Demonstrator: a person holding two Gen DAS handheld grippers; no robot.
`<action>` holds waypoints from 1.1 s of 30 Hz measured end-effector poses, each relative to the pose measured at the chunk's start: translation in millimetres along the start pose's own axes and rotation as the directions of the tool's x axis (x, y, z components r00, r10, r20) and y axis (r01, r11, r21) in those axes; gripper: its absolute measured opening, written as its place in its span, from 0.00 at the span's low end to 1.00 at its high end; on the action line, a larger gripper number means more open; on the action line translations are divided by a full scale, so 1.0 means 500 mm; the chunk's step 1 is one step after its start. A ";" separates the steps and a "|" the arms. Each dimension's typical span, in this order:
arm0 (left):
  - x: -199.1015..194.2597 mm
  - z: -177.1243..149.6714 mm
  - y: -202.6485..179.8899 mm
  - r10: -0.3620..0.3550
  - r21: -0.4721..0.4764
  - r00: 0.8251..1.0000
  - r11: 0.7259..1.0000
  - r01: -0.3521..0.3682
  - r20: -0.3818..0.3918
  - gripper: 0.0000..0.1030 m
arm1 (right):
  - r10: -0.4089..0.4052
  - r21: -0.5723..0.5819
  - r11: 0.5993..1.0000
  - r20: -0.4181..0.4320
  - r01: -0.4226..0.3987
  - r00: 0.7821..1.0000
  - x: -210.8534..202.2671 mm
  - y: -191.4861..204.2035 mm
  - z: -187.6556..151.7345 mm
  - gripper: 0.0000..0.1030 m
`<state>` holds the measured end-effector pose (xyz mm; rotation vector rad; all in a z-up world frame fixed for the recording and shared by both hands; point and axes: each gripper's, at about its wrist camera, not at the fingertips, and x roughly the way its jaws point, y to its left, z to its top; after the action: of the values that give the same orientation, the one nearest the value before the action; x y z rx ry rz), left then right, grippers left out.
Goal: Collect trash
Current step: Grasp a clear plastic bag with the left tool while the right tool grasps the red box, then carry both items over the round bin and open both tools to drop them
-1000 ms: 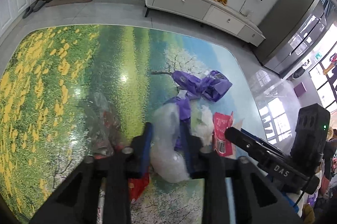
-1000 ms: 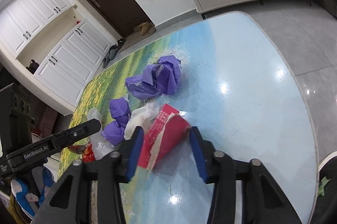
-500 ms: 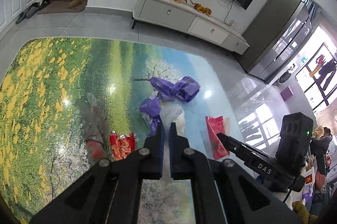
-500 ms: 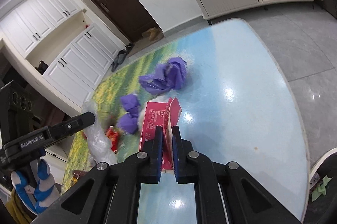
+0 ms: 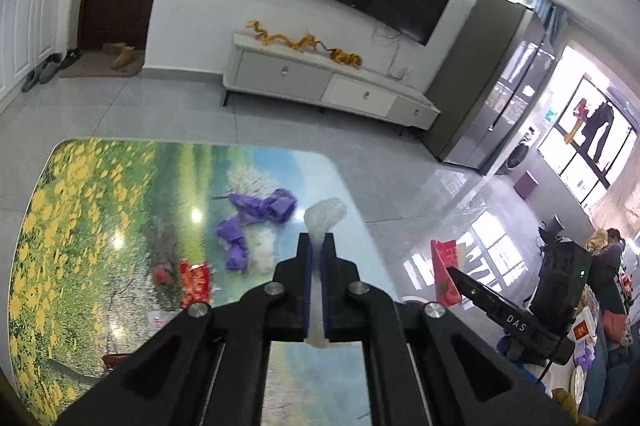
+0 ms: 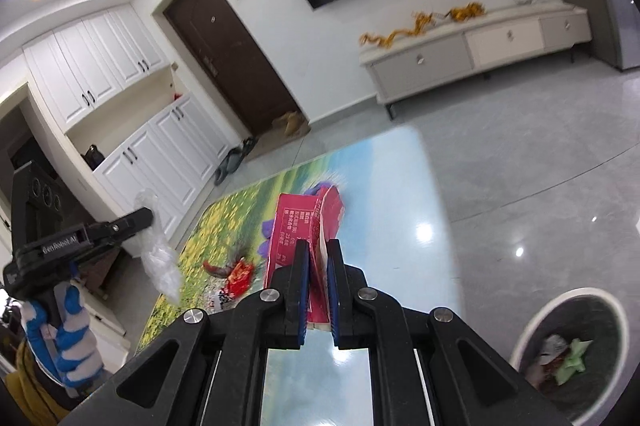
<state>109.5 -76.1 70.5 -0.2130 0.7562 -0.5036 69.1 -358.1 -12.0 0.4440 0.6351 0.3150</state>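
Note:
My left gripper is shut on a clear plastic bag and holds it above the table; the bag also shows in the right wrist view. My right gripper is shut on a red carton, lifted off the table; the carton also shows in the left wrist view. On the picture-printed table lie crumpled purple bags, a white wad and a red wrapper. A white-rimmed trash bin with trash inside stands on the floor at lower right.
The table's right edge borders a glossy grey floor. A white TV cabinet stands against the far wall under a black TV. White cupboards and a dark door are at the left.
Both grippers closed on their items, the left on the plastic bag and the right on the red carton, and lifted them up off the table. The trash bin came into the right view.

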 end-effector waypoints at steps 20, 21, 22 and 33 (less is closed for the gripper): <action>0.375 -0.162 -0.491 -0.140 0.260 0.921 0.934 0.244 -0.363 0.03 | -0.354 0.276 0.896 -0.031 0.349 0.935 -0.227 -0.392 -0.179 0.09; 0.401 -0.176 -0.510 -0.143 0.264 0.913 0.930 0.256 -0.383 0.03 | -0.358 0.288 0.889 -0.042 0.355 0.933 -0.226 -0.409 -0.187 0.09; 0.417 -0.187 -0.523 -0.146 0.268 0.906 0.926 0.267 -0.397 0.03 | -0.361 0.296 0.885 -0.050 0.359 0.931 -0.226 -0.418 -0.192 0.09; 0.554 -0.285 -0.573 -0.126 0.284 0.840 0.906 0.314 -0.528 0.06 | -0.401 0.369 0.826 -0.149 0.427 0.904 -0.194 -0.522 -0.245 0.38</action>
<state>77.5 -464.8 -94.6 0.1903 1.1352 -0.9353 -43.9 -585.8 -179.0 0.6674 0.8456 -0.2247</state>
